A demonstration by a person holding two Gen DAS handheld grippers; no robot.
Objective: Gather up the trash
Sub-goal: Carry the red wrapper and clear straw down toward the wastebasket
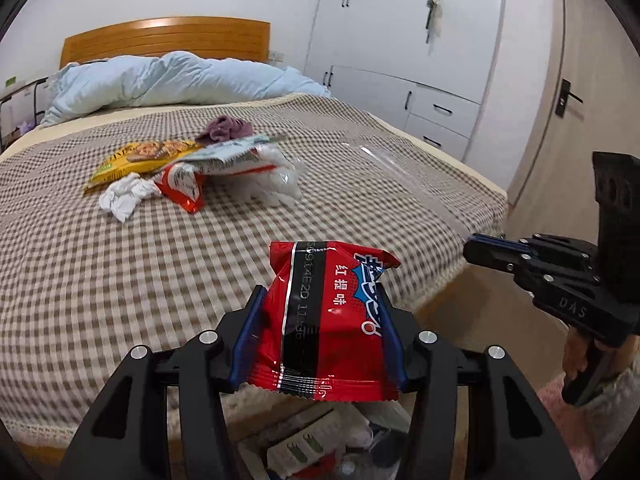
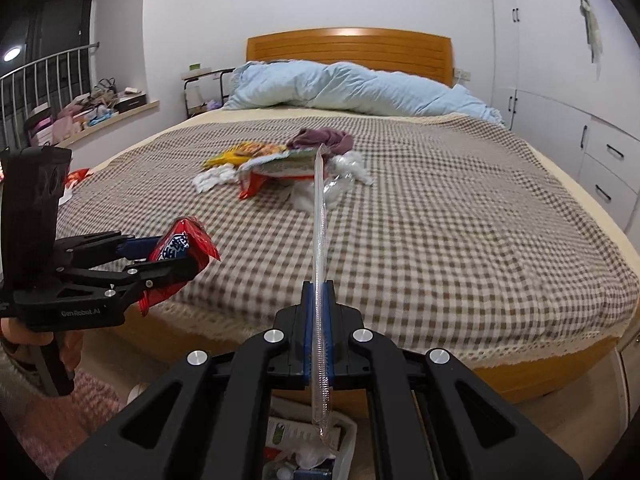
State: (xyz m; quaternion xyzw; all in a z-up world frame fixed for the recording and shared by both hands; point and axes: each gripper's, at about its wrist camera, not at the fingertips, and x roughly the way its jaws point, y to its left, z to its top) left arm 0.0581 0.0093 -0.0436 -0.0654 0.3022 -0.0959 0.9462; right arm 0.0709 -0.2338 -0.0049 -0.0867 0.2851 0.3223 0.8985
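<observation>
Your left gripper point(image 1: 320, 320) is clamped on the red snack wrapper point(image 1: 332, 316), your right gripper point(image 2: 318, 320) is pinched tight on a clear plastic strip point(image 2: 320, 240), and both hang over the near edge of the bed point(image 2: 440, 240). The bin point(image 2: 348, 440) sits directly below, nearer your right fingers. The strip's long axis runs from near to far, pointing at the trash pile point(image 2: 280, 168) mid-bed; the wrapper stands upright between the left pads

Both grippers are black plastic with blue-lined fingers point(image 1: 248, 336) and round silver screws. Left gripper point(image 2: 176, 258): white "GenRobot.AI" lettering on its side. Right gripper point(image 1: 474, 246): embossed "DAS" lettering behind the fingers, above the black handle
</observation>
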